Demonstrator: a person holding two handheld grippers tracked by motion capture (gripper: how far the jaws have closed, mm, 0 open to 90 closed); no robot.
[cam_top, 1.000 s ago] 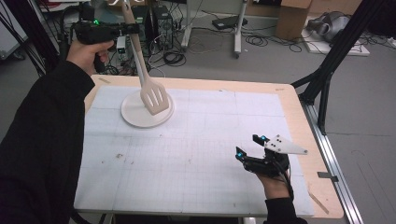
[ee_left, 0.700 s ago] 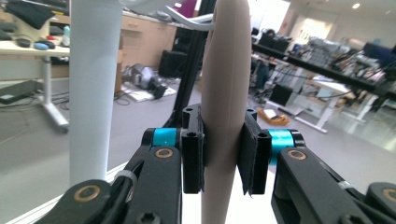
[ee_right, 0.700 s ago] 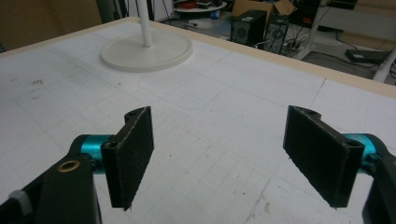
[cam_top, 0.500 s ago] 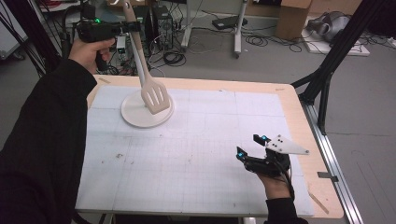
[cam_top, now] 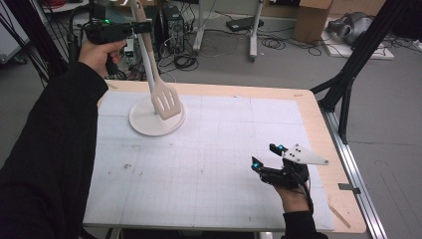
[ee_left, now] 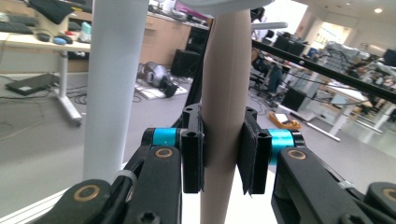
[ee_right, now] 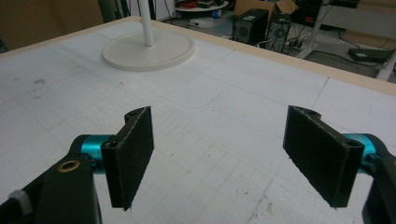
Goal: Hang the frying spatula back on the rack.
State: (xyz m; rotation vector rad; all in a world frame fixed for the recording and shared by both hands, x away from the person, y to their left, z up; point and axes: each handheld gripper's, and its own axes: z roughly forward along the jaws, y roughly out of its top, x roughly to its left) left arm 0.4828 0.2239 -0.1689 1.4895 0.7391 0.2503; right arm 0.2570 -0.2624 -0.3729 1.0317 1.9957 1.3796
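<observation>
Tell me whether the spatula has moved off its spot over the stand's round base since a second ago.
No. In the high view the spatula, clamped in the left hand-held gripper, hangs with its blade over the same part of the round base.

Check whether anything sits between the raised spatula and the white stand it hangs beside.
Nothing visible does. The left gripper is clamped on the handle of the spatula, whose blade hangs right at the white stand; the mat around the stand's base is bare.
</observation>
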